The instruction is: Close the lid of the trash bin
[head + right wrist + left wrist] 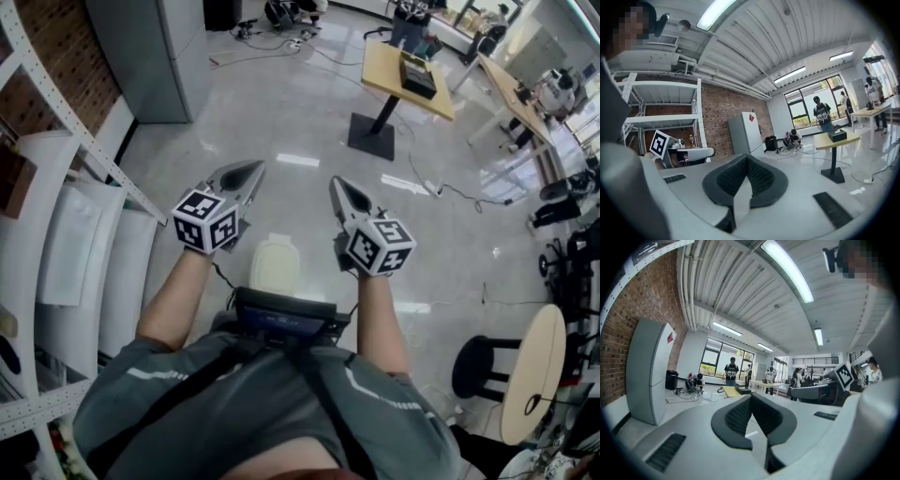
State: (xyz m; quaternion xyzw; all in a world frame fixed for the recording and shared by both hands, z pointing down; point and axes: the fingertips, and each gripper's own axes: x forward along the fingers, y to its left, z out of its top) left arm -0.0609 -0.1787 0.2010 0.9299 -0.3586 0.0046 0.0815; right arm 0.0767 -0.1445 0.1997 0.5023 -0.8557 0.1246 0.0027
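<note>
While a person looks steeply down at a glossy grey floor, white shelves (pixel 56 234) stand at the far left against a brick wall, with a grey cabinet (pixel 155 56) farther off. Next comes the left gripper (pixel 251 171), held out in front of the body and off the floor; in its own view its jaws meet at the tips with nothing between them (pixel 751 401). Just right of it and nearer the person, the bin (pixel 275 265) stands on the floor between the two forearms, its pale top facing up; whether the lid is fully down cannot be told. The right gripper (pixel 342 192) is held level with the left, a little apart from it, its jaws likewise together and empty (pixel 746 164). Far right stand a wooden table (pixel 408 80), and nearer, a black stool (pixel 478 366).
</note>
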